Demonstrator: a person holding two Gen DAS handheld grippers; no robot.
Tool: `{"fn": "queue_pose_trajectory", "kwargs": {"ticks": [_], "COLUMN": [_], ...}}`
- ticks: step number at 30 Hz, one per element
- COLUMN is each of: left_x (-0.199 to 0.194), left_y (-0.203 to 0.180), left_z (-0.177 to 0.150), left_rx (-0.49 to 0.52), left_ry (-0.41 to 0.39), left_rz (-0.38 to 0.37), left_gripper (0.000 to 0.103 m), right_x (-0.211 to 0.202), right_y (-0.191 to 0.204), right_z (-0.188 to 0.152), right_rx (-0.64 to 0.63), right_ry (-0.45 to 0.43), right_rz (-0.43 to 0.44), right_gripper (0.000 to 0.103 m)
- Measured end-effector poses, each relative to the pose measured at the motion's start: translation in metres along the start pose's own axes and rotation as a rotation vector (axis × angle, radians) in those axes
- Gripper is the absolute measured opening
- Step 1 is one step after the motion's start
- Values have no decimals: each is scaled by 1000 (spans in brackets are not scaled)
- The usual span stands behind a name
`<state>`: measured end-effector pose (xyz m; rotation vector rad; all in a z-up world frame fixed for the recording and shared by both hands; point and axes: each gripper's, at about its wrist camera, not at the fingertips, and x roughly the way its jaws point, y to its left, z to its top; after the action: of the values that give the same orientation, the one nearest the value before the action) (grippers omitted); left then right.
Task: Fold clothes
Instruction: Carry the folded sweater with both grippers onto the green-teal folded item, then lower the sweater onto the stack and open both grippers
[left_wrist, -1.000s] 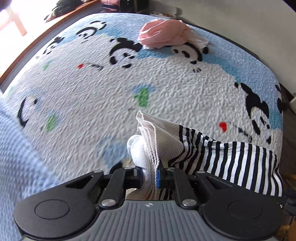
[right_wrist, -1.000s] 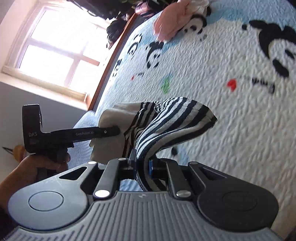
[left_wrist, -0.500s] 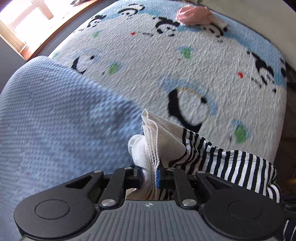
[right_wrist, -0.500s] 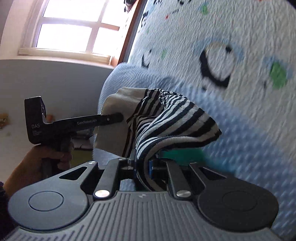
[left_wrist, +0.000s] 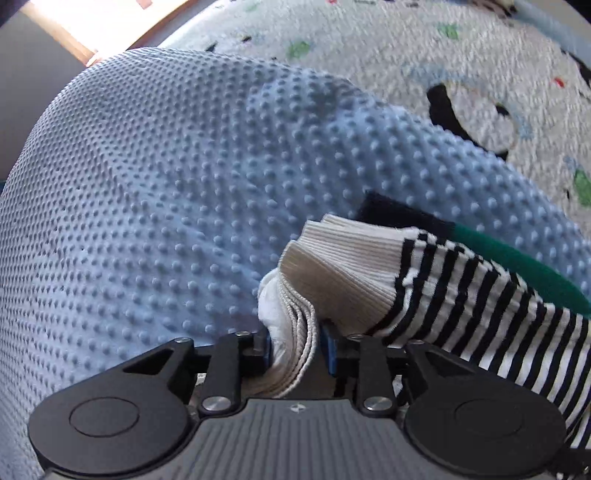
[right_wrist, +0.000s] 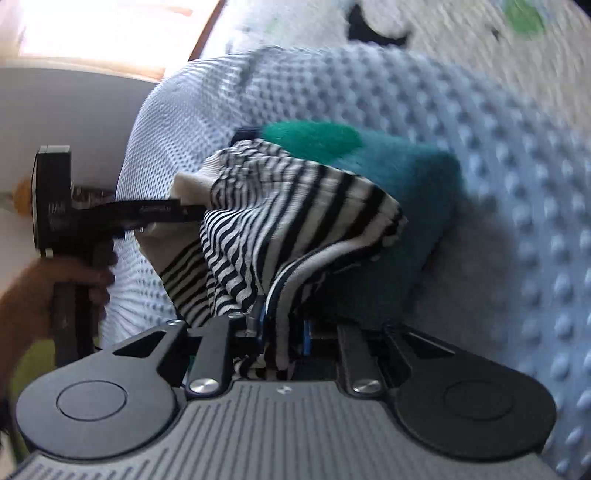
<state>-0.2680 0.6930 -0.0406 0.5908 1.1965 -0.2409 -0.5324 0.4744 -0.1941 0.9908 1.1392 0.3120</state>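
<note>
Opening on both sides: left gripper (left_wrist: 295, 347) jaws parting with the bunched cream cuff still between them, right gripper (right_wrist: 282, 338) jaws easing apart around a striped fold. Hanging between the two, the folded striped garment (right_wrist: 291, 214), just over a green folded piece (right_wrist: 388, 173) lying on the dotted blue blanket (left_wrist: 166, 177), patterned bedspread (left_wrist: 461, 62) beyond.

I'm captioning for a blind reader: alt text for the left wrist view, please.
The left gripper is opening around a folded striped garment, white cuff between its jaws, over a bumpy blue blanket. A green cloth lies beneath the stripes.
</note>
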Motion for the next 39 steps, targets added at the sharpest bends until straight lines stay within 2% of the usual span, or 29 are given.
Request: {"fn": "queue_pose_trajectory", "kwargs": {"ticks": [1, 2, 3, 5, 7, 9, 11, 12, 14, 15, 17, 19, 22, 23, 25, 28, 32, 34, 35, 36, 37, 38, 39], "left_x": [-4, -10, -17, -44, -71, -97, -115, -121, -128, -130, -133, -126, -110, -106, -99, -100, -106, -101, -96, -91, -87, -84, -84], "left_y": [4, 7, 11, 25, 39, 46, 38, 27, -10, -30, -73, -108, -148, -152, -155, -156, -156, -153, -150, -148, -147, -142, -141], "left_z": [1, 4, 6, -4, -14, -34, -63, -79, -114, -128, -153, -170, -193, -199, -210, -224, -222, -221, -222, -224, -227, -229, -231], "left_rx": [-8, -14, -23, -77, -133, -233, -350, -403, -508, -557, -627, -682, -801, -864, -1033, -1224, -1275, -1298, -1328, -1359, -1391, -1423, -1447], "left_ry": [-14, -43, -72, -145, -217, -258, -279, -293, -308, -311, -325, -292, -207, -199, -197, -278, -364, -370, -374, -379, -384, -391, -402], "left_rz": [2, 17, 34, 91, 143, 108, -50, -110, -179, -171, -104, -45, 2, -5, -79, -162, -179, -180, -193, -207, -222, -241, -248], "left_gripper": [38, 46, 51, 52, 55, 55, 53, 53, 53, 51, 51, 51, 51, 51, 51, 50, 50, 48, 43, 30, 19, 13, 11], "right_x": [-2, -5, -9, -24, -47, -73, -90, -91, -87, -83, -73, -61, -53, -51, -46, -32, -24, -22, -20, -19, -19, -19, -21], "right_y": [3, 5, 8, 11, 13, 14, 16, 15, 11, 9, 12, 15, 8, 5, 1, -5, -6, -6, -7, -8, -10, -10, -10], "right_z": [-2, -1, 2, 9, 17, 29, 46, 57, 74, 80, 84, 86, 95, 97, 99, 99, 98, 99, 100, 100, 102, 103, 104], "right_rx": [-22, -26, -45, -132, -233, -319, -382, -393, -418, -438, -551, -634, -576, -556, -537, -521, -514, -507, -497, -484, -468, -460, -458], "right_ry": [-3, 10, 29, 66, 88, 76, 38, 25, 18, 24, 56, 123, 190, 203, 231, 278, 289, 290, 288, 285, 280, 266, 251], "right_rz": [-10, -18, -26, -38, -44, -51, -56, -44, -20, -7, -2, 1, 16, 16, 16, 23, 29, 33, 35, 36, 40, 45, 51], "right_gripper": [21, 25, 32, 39, 39, 39, 39, 39, 39, 39, 39, 39, 39, 39, 39, 39, 39, 39, 38, 35, 30, 11, 8]}}
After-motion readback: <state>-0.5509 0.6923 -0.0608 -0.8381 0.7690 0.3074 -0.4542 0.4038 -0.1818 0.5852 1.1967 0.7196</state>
